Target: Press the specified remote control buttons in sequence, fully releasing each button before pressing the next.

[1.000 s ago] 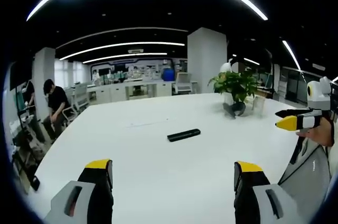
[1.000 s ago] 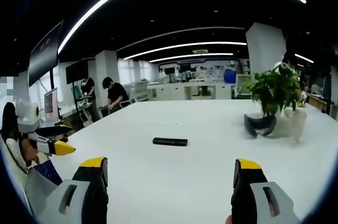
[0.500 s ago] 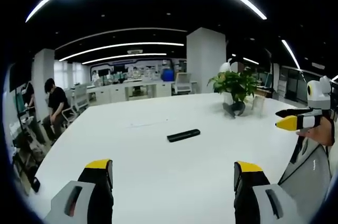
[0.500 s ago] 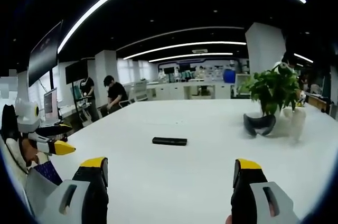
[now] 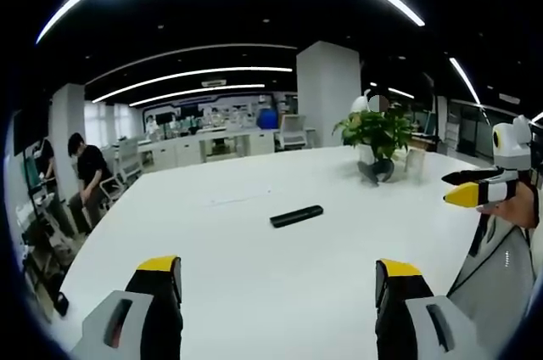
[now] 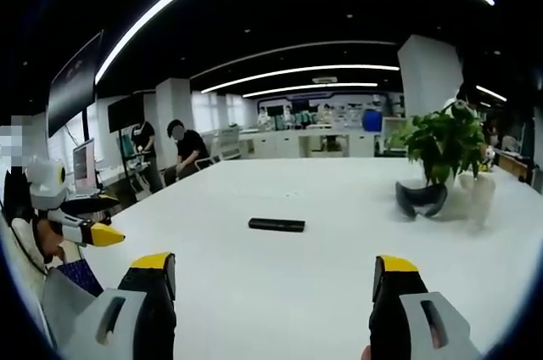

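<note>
Left gripper view has the left gripper (image 5: 280, 292) with fingers spread wide and holding nothing above the white bench (image 5: 254, 292), the slim black remote control (image 5: 296, 216) lying flat well ahead near mid-bench — right gripper (image 6: 273, 292) likewise wide apart and unladen, a green potted plant (image 6: 444, 144) further back.

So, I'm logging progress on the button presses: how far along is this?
Nothing looks done yet. The black remote control lies alone on the white table, away from both grippers. The left gripper and right gripper are held above the near table edge, jaws wide apart and empty. Reaching the remote and every press are left.
</note>
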